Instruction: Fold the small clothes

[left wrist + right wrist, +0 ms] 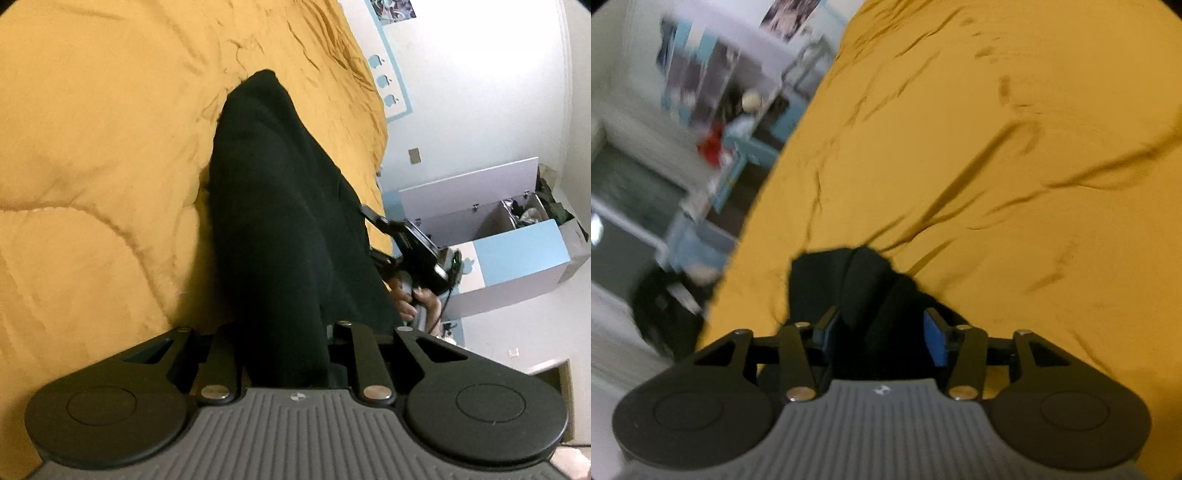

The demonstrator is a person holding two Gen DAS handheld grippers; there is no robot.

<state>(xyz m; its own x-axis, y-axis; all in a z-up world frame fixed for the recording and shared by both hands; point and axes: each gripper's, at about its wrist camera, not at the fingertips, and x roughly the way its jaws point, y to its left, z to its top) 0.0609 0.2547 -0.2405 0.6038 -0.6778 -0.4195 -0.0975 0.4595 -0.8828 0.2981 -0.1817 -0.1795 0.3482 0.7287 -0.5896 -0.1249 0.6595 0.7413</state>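
Observation:
A black garment (pixel 273 206) hangs stretched over the mustard-yellow quilt (pixel 92 155). My left gripper (pixel 286 343) is shut on one end of it; the cloth runs up from between the fingers. The right gripper (pixel 373 221) shows at the garment's right edge in the left wrist view, held by a hand (pixel 413 299). In the right wrist view my right gripper (pixel 882 332) is shut on a bunched part of the black garment (pixel 857 284), with blue pads (pixel 934 341) either side, above the yellow quilt (pixel 997 147).
The bed's edge runs along the right in the left wrist view, with a blue and white cabinet (pixel 517 251) and white wall beyond. In the right wrist view, blurred shelves and furniture (pixel 701 110) lie past the bed's left edge.

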